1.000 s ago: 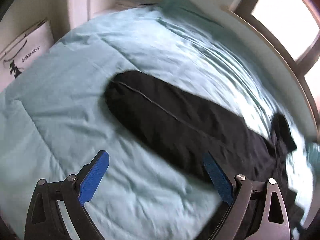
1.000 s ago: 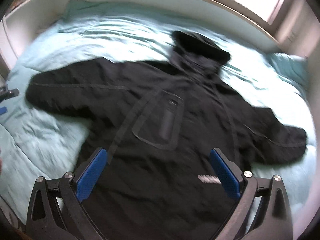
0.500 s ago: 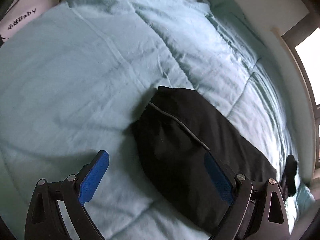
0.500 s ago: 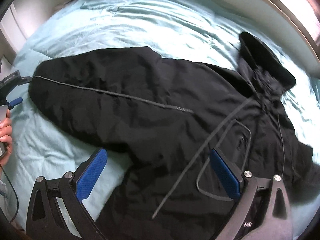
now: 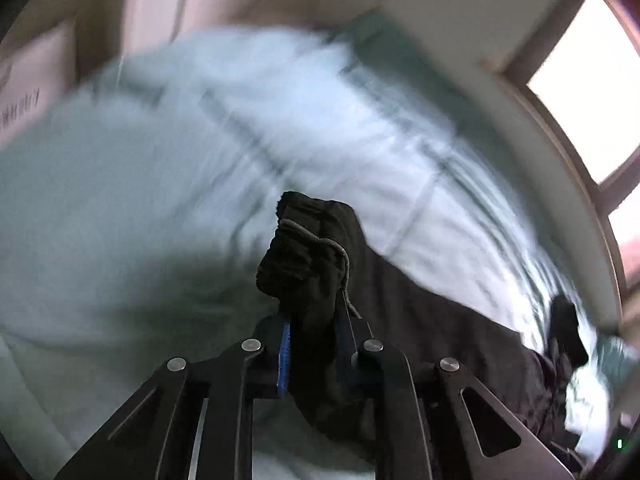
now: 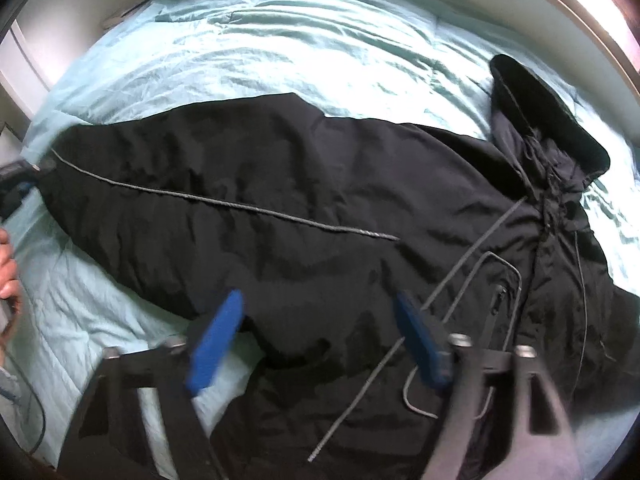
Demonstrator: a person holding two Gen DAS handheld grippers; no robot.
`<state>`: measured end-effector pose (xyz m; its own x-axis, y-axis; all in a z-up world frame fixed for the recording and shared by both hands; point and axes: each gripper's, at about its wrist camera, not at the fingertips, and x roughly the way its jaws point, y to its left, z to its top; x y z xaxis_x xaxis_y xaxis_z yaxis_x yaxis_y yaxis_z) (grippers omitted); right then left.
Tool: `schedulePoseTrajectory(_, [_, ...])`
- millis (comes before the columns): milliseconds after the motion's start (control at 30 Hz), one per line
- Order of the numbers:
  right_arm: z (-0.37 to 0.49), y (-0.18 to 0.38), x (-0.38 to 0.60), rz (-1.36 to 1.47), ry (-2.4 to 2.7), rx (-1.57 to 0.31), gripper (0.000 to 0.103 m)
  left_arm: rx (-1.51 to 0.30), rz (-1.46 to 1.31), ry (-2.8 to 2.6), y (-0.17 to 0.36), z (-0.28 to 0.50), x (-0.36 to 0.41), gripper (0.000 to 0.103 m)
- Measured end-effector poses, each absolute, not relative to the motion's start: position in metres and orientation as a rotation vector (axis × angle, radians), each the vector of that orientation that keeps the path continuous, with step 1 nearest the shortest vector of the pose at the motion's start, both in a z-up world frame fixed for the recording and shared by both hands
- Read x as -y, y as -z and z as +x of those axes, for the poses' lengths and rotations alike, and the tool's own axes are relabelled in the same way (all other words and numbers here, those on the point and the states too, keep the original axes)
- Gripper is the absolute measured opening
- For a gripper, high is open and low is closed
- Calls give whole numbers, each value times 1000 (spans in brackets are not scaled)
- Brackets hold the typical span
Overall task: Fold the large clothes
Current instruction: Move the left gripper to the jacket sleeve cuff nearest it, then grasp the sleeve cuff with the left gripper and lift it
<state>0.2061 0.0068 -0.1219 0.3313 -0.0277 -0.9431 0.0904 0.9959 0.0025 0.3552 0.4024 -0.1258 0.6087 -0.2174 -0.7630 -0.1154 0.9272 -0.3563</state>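
A large black hooded jacket (image 6: pixel 280 184) lies spread on a pale teal bed cover (image 6: pixel 320 40), its hood (image 6: pixel 548 120) at the right. In the left wrist view my left gripper (image 5: pixel 312 320) is closing its jaws on the bunched end of the sleeve (image 5: pixel 304 252), with black cloth squeezed between the blue pads. The right wrist view shows this gripper (image 6: pixel 16 184) small at the sleeve end on the far left. My right gripper (image 6: pixel 316 320) hovers over the jacket near the underarm; its jaws are closing, cloth lies below them and the pads grip nothing.
A person's hand (image 6: pixel 8 272) shows at the left edge. The bed meets a white ledge and a window (image 5: pixel 580 80) on the right. A pillow (image 5: pixel 384 40) lies at the far end. A printed box (image 5: pixel 24 92) stands beside the bed at the left.
The left gripper went from wide open to clamped on the sleeve end, which is now bunched up. The right gripper's fingers came closer together and dropped nearer to the jacket.
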Motion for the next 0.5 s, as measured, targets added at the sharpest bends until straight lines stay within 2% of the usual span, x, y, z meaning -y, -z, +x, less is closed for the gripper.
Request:
schedulePoseTrajectory(233, [172,124,36,208,132,-1253,60,-838,-207,307,60,324,-296,14])
schedulePoseTrajectory(500, [125,98,103,291,264,-1178,60,-804,-33,640,30,266,-134,13])
